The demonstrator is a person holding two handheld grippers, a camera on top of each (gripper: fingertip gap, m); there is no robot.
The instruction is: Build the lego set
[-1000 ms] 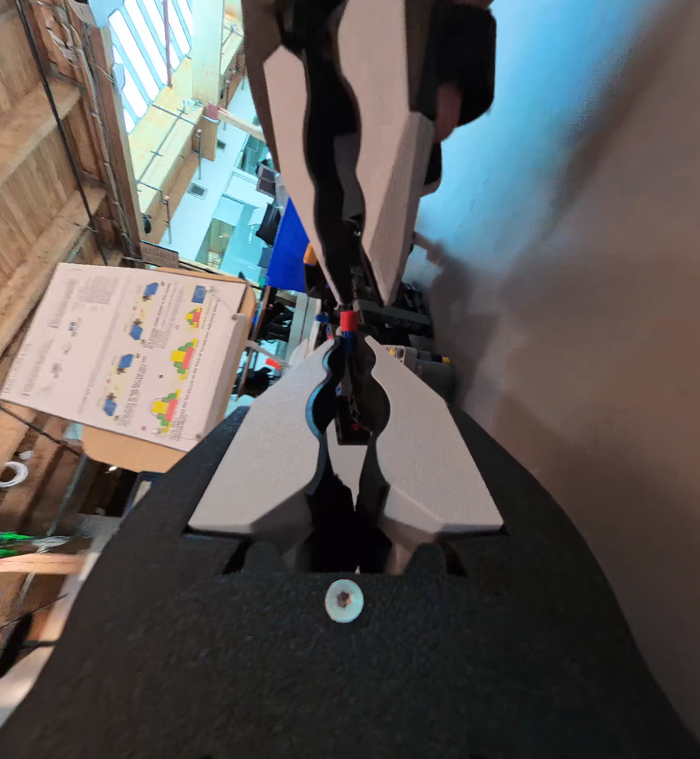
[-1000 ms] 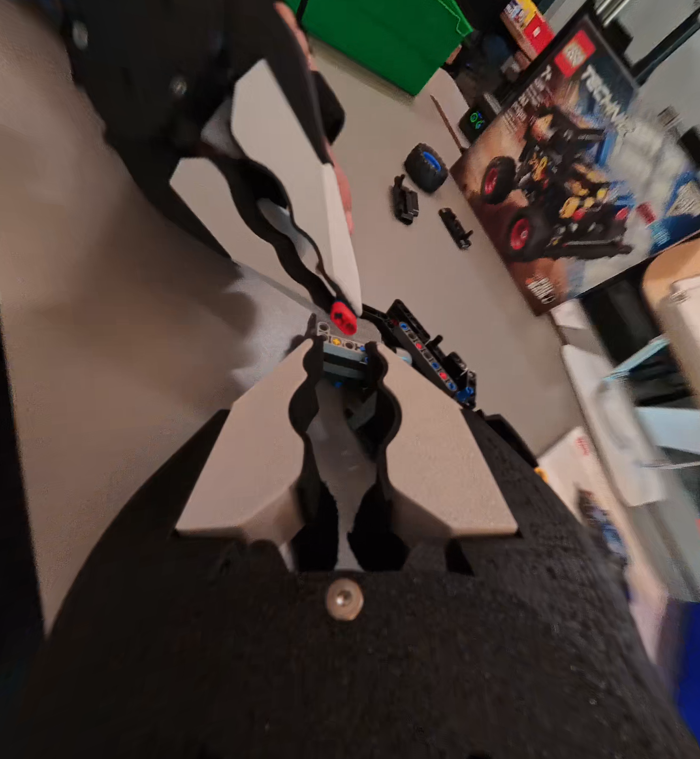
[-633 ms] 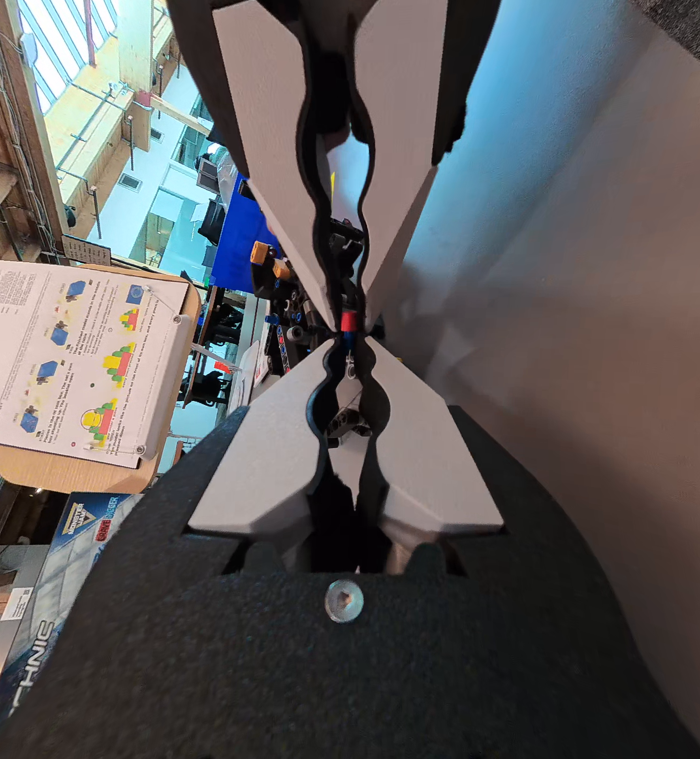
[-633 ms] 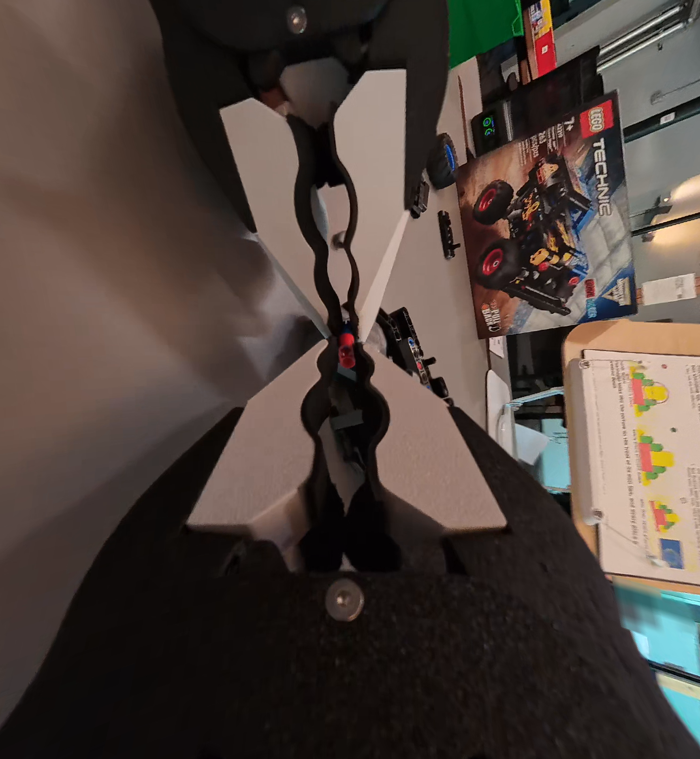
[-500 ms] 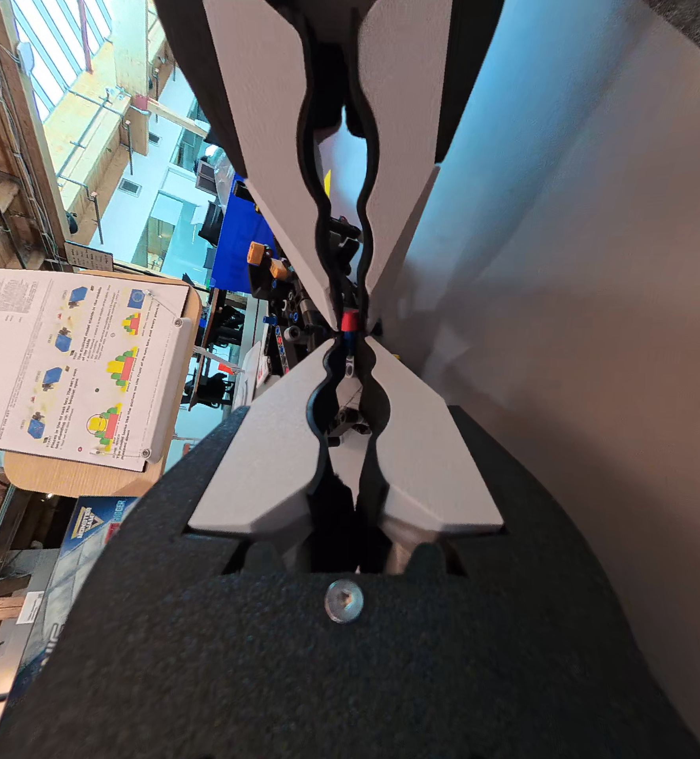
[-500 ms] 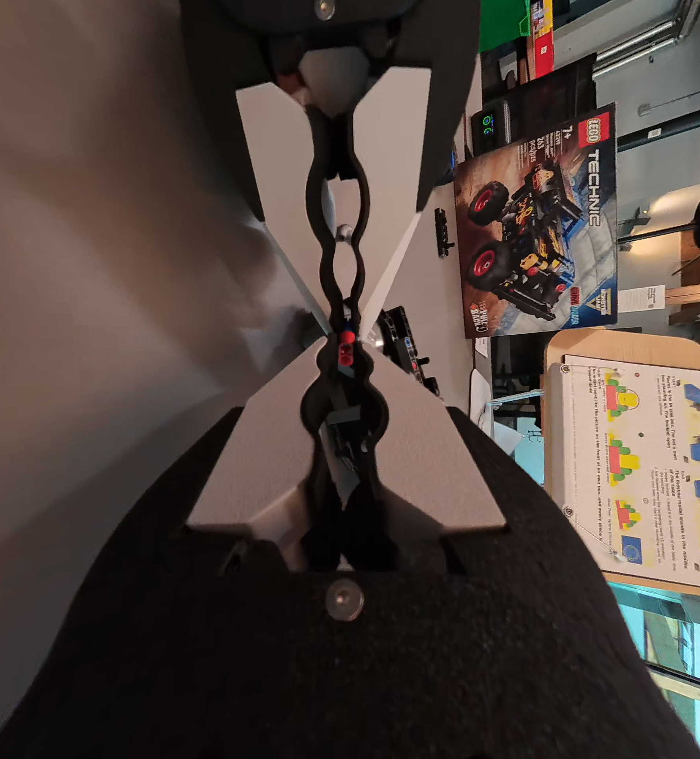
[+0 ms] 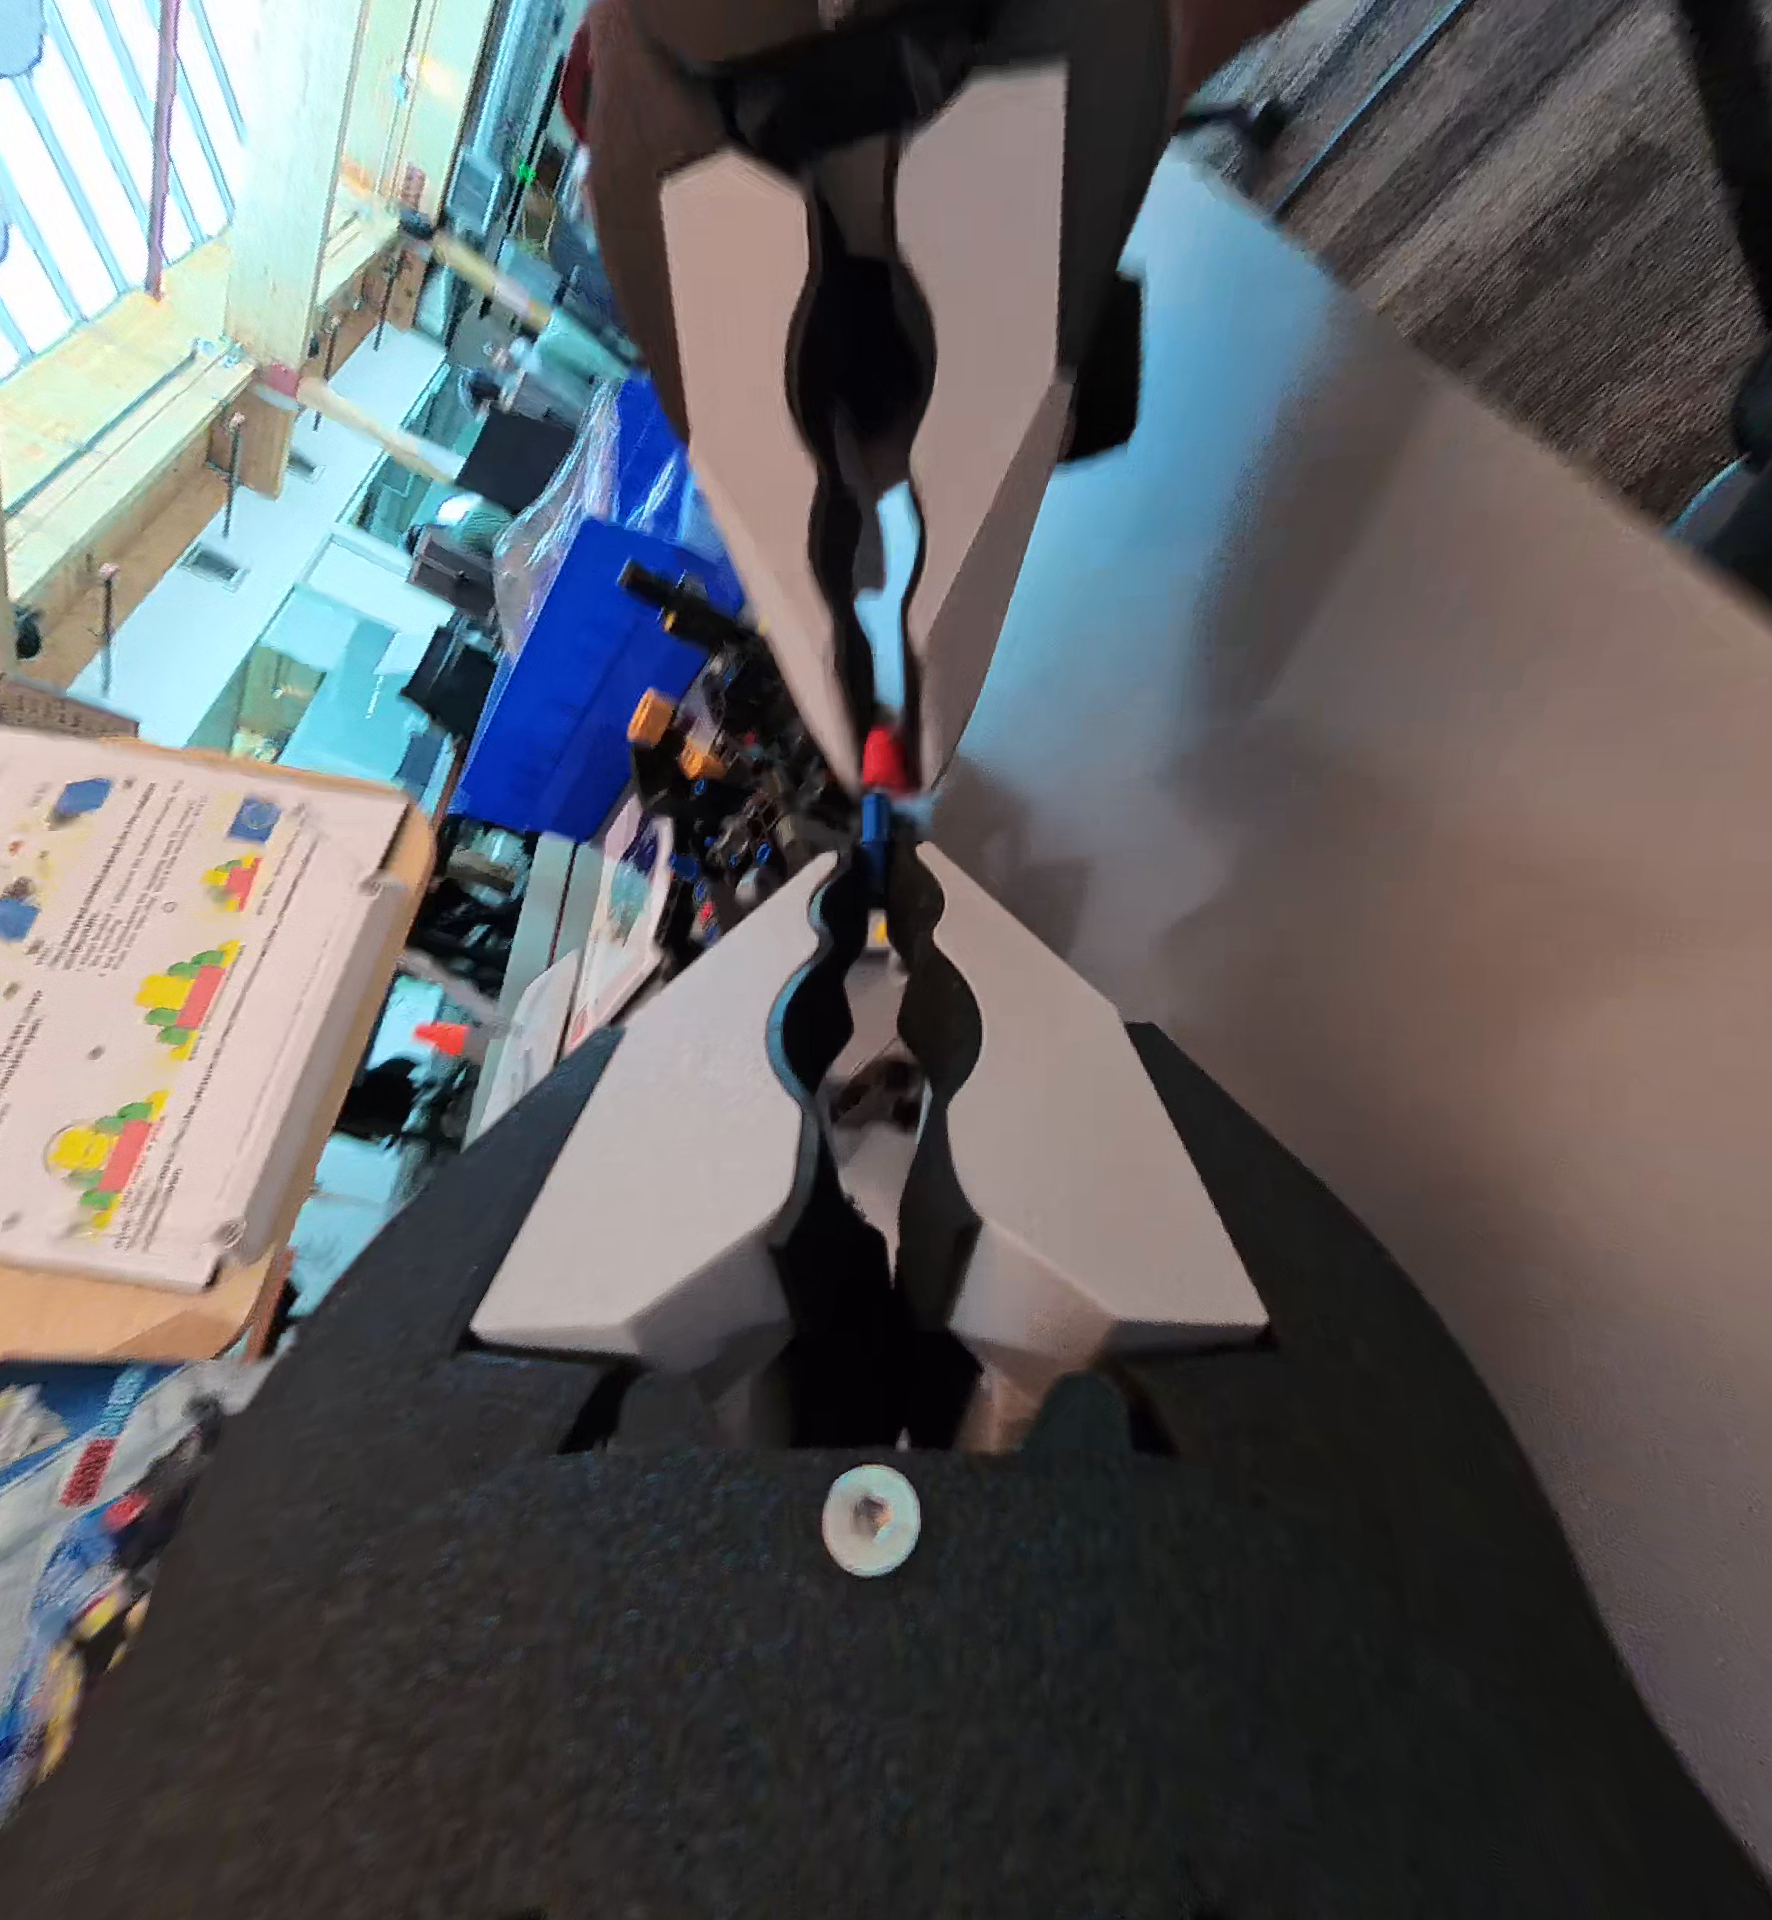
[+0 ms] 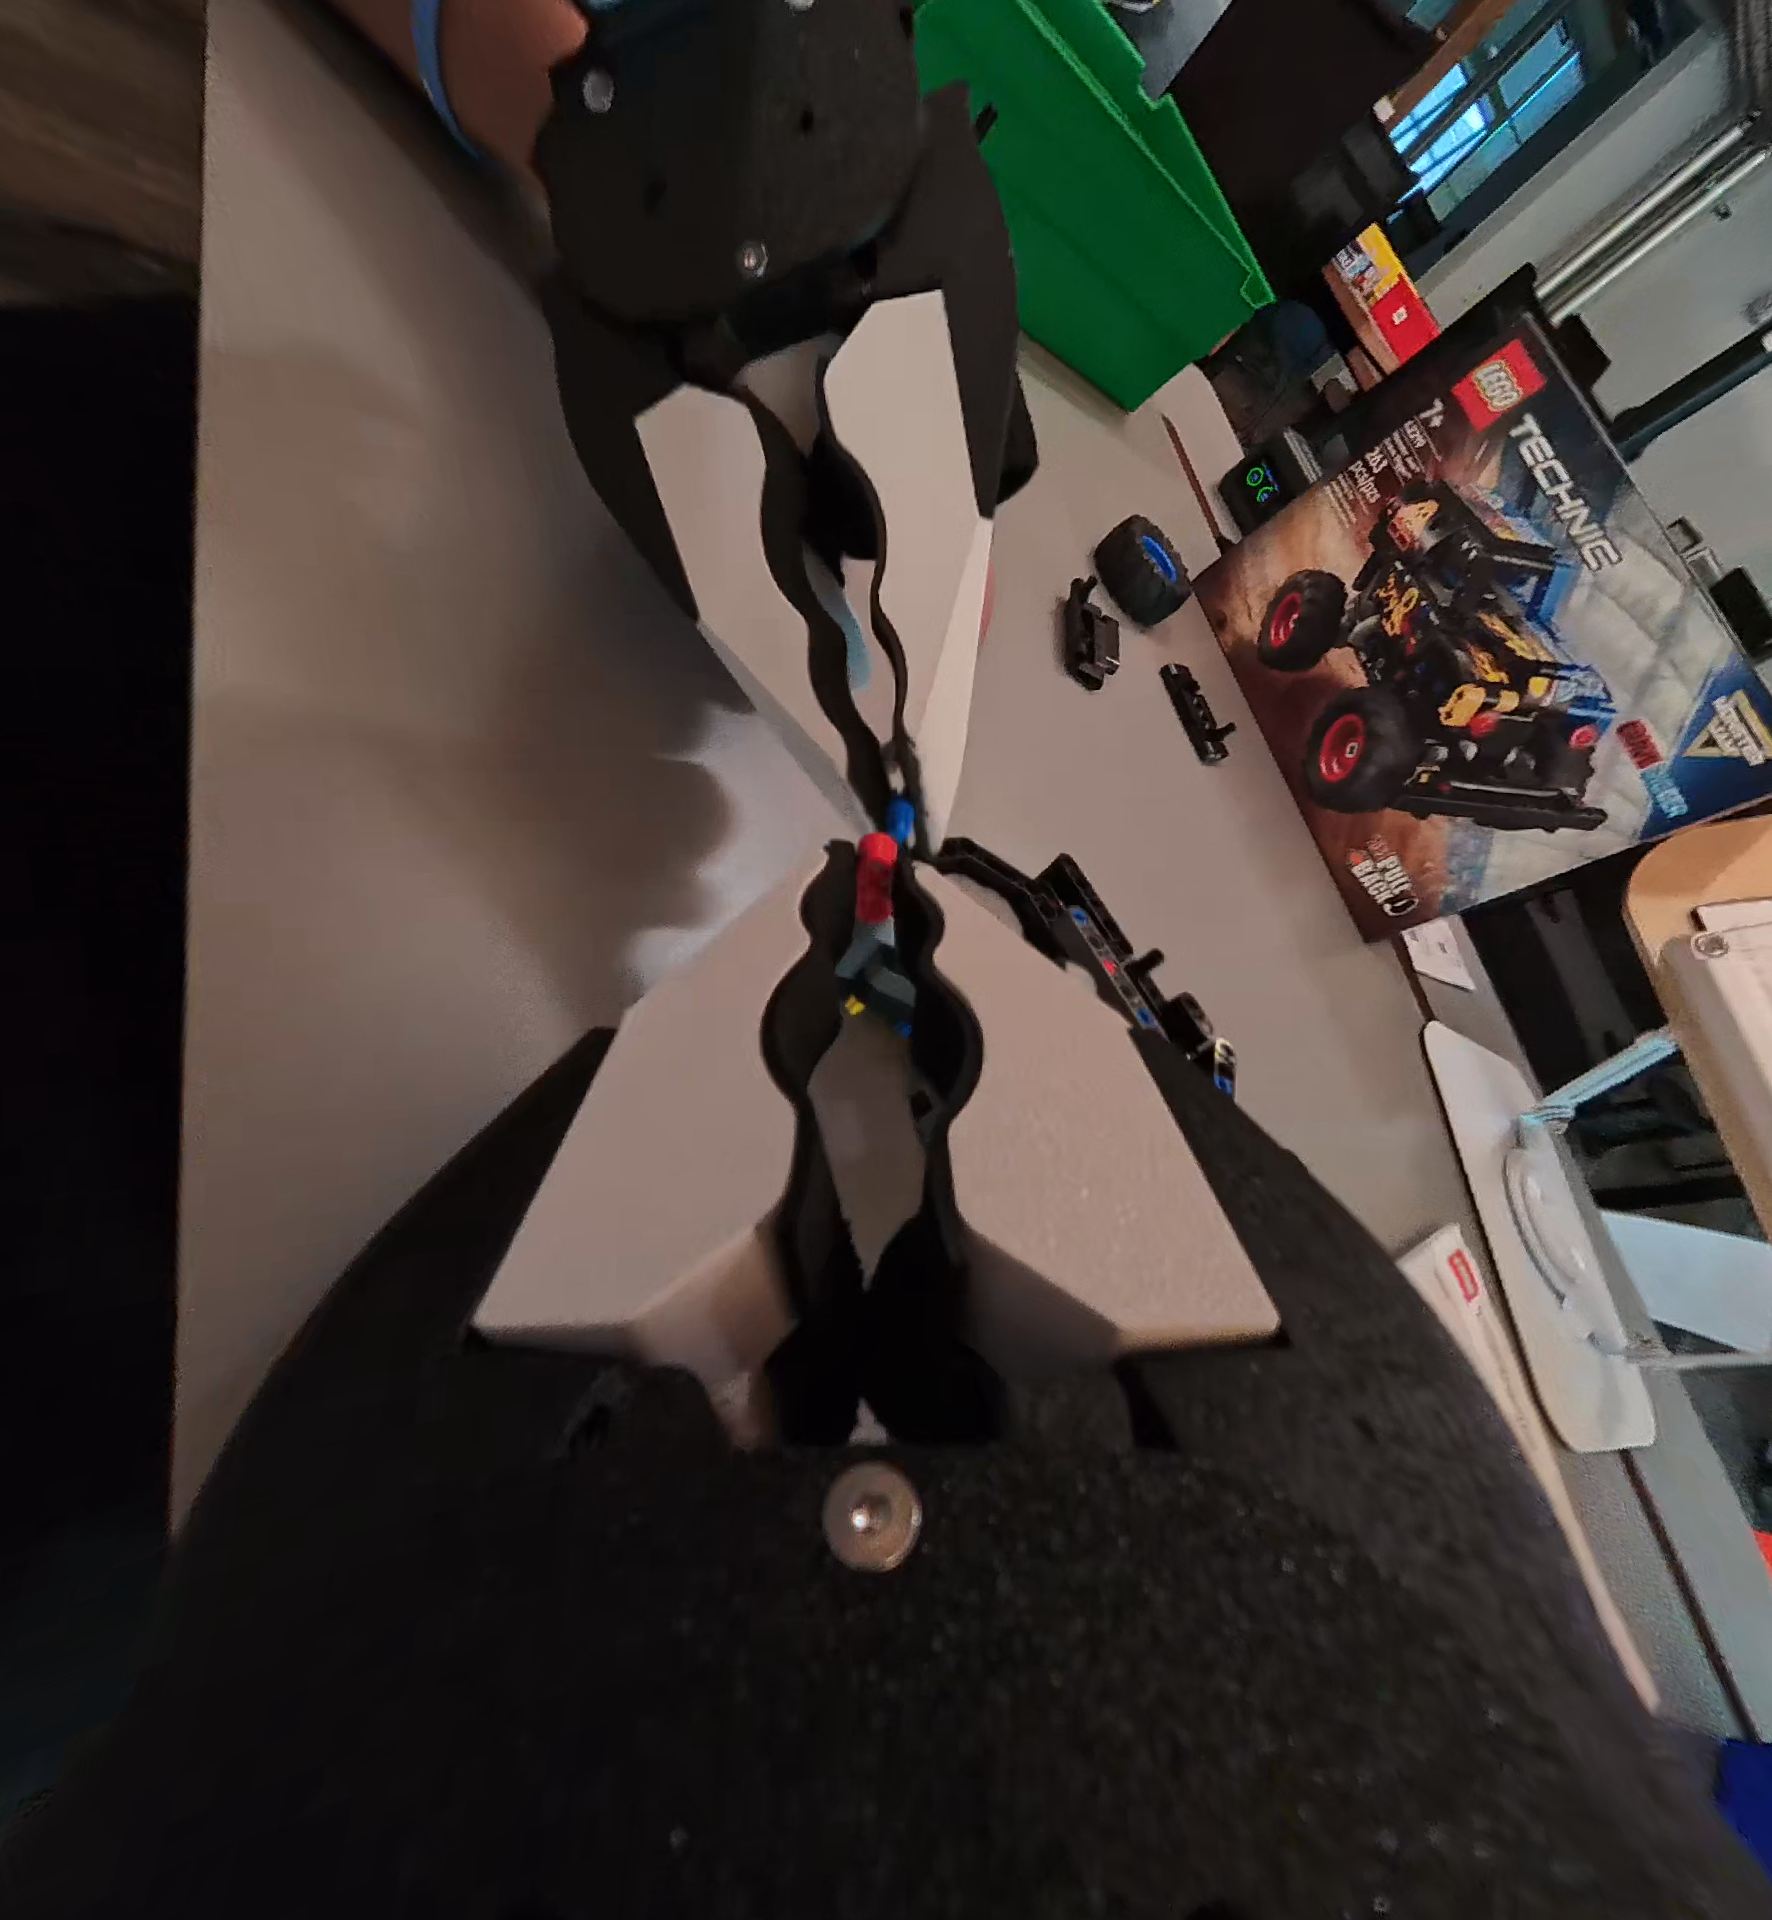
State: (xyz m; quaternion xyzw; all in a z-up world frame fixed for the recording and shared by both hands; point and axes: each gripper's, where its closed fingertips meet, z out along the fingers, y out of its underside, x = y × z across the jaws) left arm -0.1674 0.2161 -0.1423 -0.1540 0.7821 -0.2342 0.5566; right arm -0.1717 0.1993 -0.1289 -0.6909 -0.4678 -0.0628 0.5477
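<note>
Left wrist view – left gripper [image 7: 877, 873]: jaws nearly together, clamped on a small dark part whose blue pin [image 7: 874, 821] sticks out past the fingertips.
Left wrist view – right gripper [image 7: 882, 743]: comes in from above, tip to tip with the left; jaws pinched on a red piece [image 7: 880, 756].
Left wrist view – contact: the red piece sits directly over the blue pin, touching or very nearly so. Motion blur hides the seam.
Left wrist view – change: half a second ago the frame was sharp. Now it is smeared and the background has swung, with the blue bin [image 7: 591, 675] and the instruction sheet [image 7: 134, 987] sitting at a new angle. The pair is being turned together.
Right wrist view – right gripper [image 8: 877, 862]: jaws closed on a grey-blue assembly [image 8: 877, 966], with the red piece [image 8: 874, 878] at its outer end.
Right wrist view – left gripper [image 8: 897, 800]: opposite, jaws closed around the blue pin [image 8: 900, 816].
Right wrist view – change: red and blue were in one straight line. Now the blue pin sits slightly to one side of the red piece, so the two axes no longer match.
Right wrist view – meaning: whether the pin is seated cannot be told.
Right wrist view – table [image 8: 394, 727]: a black beam frame [image 8: 1069, 914] lies just beside the fingertips; the wheel [image 8: 1142, 569] and the boxed set [image 8: 1484, 675] lie well apart.
</note>
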